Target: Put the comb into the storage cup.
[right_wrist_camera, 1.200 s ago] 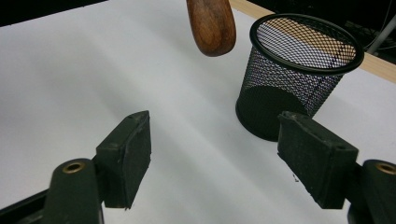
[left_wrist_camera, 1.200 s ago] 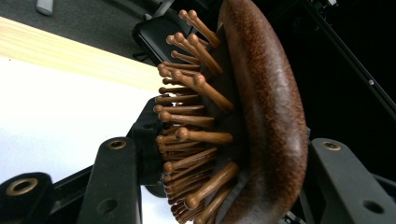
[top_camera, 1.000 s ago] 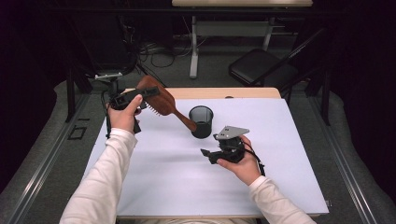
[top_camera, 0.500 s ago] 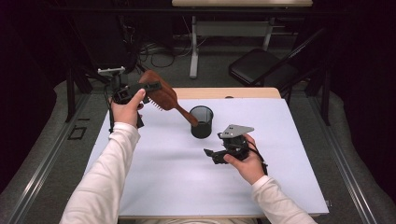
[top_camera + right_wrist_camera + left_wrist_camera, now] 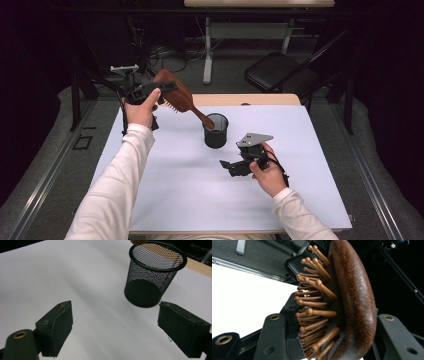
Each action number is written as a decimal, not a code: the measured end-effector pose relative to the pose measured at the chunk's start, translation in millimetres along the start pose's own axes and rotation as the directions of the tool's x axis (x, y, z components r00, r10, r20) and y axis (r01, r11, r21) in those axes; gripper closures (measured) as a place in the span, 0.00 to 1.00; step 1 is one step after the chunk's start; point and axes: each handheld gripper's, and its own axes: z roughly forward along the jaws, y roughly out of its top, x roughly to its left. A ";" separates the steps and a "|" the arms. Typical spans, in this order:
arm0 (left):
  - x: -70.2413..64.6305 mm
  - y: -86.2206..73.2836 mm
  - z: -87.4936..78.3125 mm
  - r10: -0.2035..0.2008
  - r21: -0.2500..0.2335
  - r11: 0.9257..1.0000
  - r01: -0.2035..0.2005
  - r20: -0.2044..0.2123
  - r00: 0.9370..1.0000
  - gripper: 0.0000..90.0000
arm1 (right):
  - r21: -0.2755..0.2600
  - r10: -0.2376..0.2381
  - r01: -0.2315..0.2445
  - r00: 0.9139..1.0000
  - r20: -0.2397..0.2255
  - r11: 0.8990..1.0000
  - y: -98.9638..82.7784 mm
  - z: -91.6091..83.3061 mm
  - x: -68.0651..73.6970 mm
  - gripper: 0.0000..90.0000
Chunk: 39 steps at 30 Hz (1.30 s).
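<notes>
A brown wooden hairbrush (image 5: 177, 97) hangs tilted over the back left of the white table (image 5: 165, 195). My left gripper (image 5: 159, 91) is shut on its head. In the left gripper view the bristles (image 5: 314, 305) point left between the jaws of the left gripper (image 5: 329, 340). The handle slopes down to the right, and its tip sits at the rim of a black mesh cup (image 5: 216, 132). My right gripper (image 5: 231, 168) rests low just right of the cup (image 5: 152, 277). Its jaws have just been opening and stand wide, with nothing between them (image 5: 115, 307).
The white sheet covers a wooden tabletop whose far edge (image 5: 250, 99) shows behind the cup. A black folding chair (image 5: 280, 75) and a desk's white legs (image 5: 207, 55) stand beyond the table. Metal rails run along the floor on both sides.
The left hand has lifted the brush a little, up and back, so the handle tip has risen from inside the cup to its rim. The right gripper's jaws have spread wider.
</notes>
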 end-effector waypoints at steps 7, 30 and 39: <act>-0.8 4.3 4.9 -0.009 -0.017 1.000 0.009 -0.008 1.000 0.54 | -0.008 0.013 -0.013 1.000 0.006 1.000 -0.1 -4.2 -3.1 0.10; -8.7 5.2 26.2 -0.004 -0.076 0.997 -0.001 -0.068 0.998 0.54 | -0.001 0.021 -0.021 1.000 0.011 1.000 -2.4 -8.8 -7.7 0.09; -13.7 -0.1 38.0 0.022 -0.059 0.998 -0.028 -0.093 0.995 0.54 | -0.007 0.026 -0.026 1.000 0.014 1.000 -3.4 -10.9 -10.0 0.09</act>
